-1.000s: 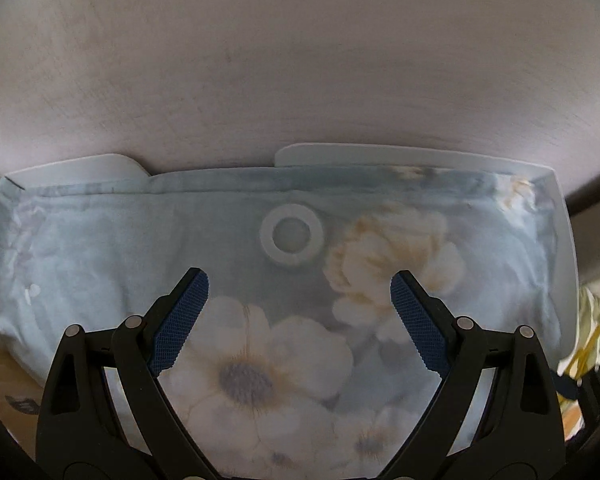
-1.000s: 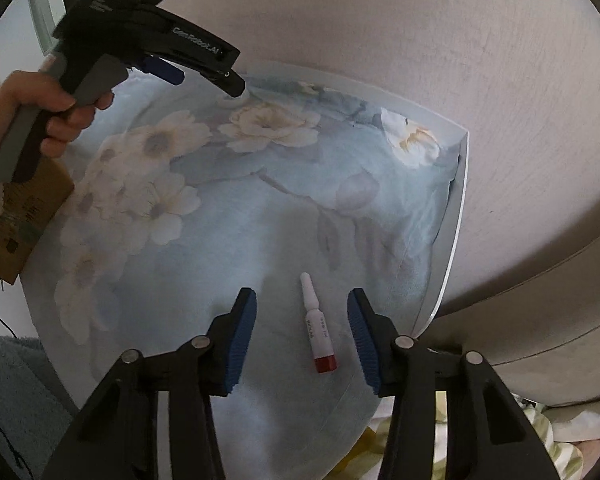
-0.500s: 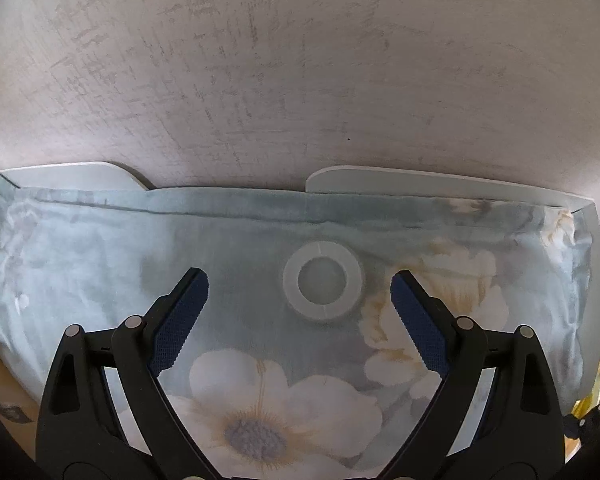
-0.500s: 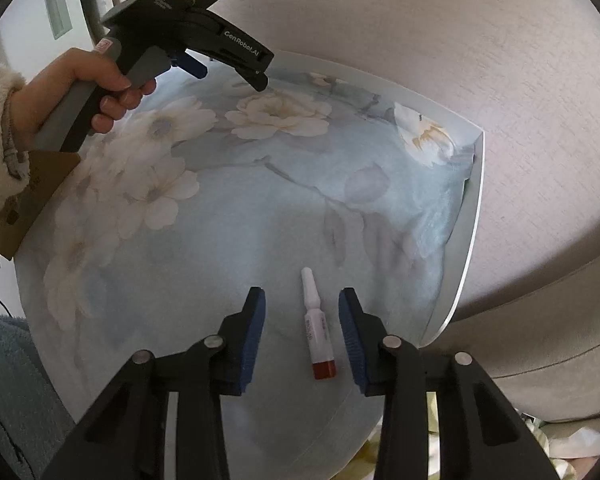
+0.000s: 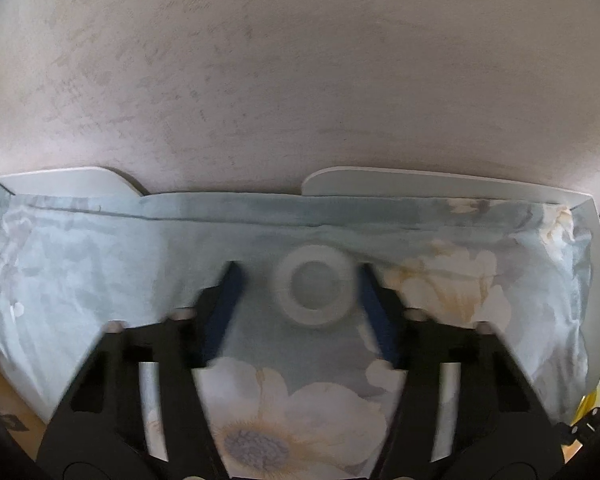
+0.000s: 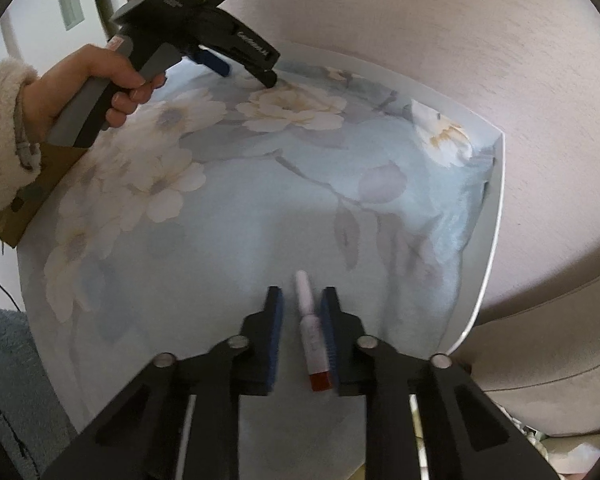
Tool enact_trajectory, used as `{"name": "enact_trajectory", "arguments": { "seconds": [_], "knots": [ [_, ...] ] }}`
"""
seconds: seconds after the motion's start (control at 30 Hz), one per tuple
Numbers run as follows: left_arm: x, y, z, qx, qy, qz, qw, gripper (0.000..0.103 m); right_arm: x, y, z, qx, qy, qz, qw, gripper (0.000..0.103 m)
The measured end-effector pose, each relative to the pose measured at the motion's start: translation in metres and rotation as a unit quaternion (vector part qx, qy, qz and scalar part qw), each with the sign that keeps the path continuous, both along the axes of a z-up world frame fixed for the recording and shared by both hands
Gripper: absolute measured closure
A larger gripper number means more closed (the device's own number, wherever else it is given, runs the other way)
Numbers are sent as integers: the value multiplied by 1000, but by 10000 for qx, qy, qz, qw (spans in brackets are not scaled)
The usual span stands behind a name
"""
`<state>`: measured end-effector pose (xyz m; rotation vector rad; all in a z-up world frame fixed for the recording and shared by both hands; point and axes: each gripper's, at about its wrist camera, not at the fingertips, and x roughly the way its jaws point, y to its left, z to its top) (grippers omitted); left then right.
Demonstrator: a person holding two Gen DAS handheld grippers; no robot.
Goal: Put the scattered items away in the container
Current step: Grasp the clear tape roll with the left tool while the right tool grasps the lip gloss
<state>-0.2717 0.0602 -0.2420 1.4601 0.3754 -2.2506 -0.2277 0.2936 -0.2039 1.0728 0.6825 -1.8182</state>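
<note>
L gripper: jaws closing round white plastic ring lying on pale-blue floral cloth near far edge; pads beside the ring, contact unclear (blur). R gripper: nearly shut, small white tube w/ red end between pads, touching R pad, gap on L.

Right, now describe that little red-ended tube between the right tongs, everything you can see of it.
The tube is slender and white, plastic by its look, with a tapered nozzle pointing away from the camera and a red end nearest it; the faint print on its body is unreadable. It lies flat on the pale blue floral cloth, between the right tongs, which are closing: the pad on the picture's right touches it, the other stands apart.
</note>
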Motion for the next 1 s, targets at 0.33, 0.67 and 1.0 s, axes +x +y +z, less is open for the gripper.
{"name": "enact_trajectory", "arguments": {
  "seconds": [0.33,0.67,1.0],
  "knots": [
    [16,18,16,97,104,-110,9998,63,5,3,10,-180,-50,20,9998,94],
    [48,55,57,355,231,-344,9985,63,10,3,25,-311,-149,-120,9993,94],
    [55,66,76,356,238,-585,9974,63,18,6,33,-120,-57,-190,9997,94]
  ]
}}
